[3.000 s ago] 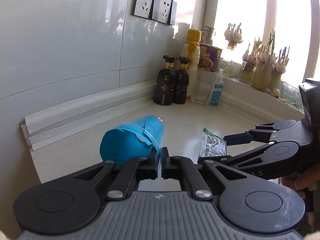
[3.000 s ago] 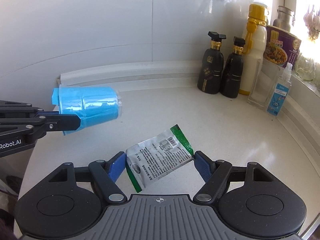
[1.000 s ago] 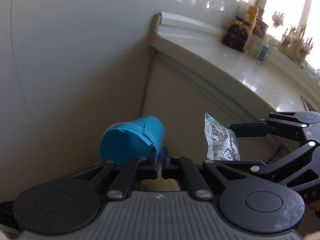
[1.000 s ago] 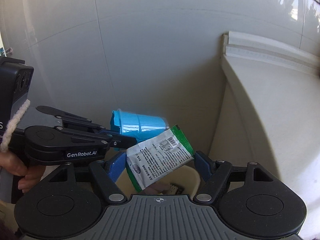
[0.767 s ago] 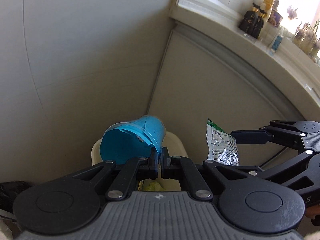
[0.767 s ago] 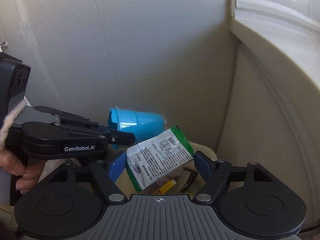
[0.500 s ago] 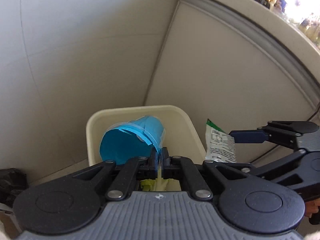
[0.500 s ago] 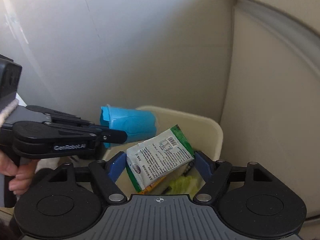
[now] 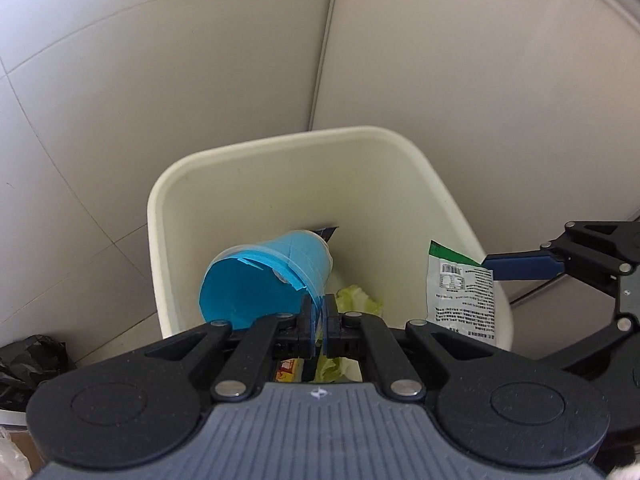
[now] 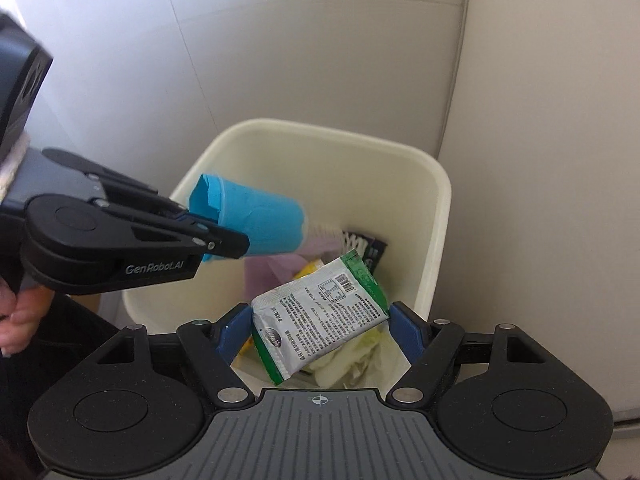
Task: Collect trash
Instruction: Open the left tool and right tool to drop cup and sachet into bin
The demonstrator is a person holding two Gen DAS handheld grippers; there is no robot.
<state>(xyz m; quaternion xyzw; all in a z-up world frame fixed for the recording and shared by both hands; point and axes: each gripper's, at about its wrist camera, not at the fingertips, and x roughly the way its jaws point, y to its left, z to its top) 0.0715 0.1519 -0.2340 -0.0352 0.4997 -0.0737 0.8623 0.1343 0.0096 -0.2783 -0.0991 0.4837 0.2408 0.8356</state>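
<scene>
Both grippers have been descending from counter to bin (image 9: 280,148) | left gripper (image 9: 319,322) is pinching blue cup (image 9: 264,276) rim, right gripper (image 10: 320,328) is clamping sachet (image 10: 320,316) edgewise | both are hanging over bin mouth, presumably for release

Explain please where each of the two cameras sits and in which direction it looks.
Left wrist: on the left hand-held gripper, looking down into the bin; own fingers pinch the blue cup.
Right wrist: on the right hand-held gripper, looking down into that bin; own fingers clamp the packet; a hand shows.
Shared: bin, cup, packet, each other's gripper.
</scene>
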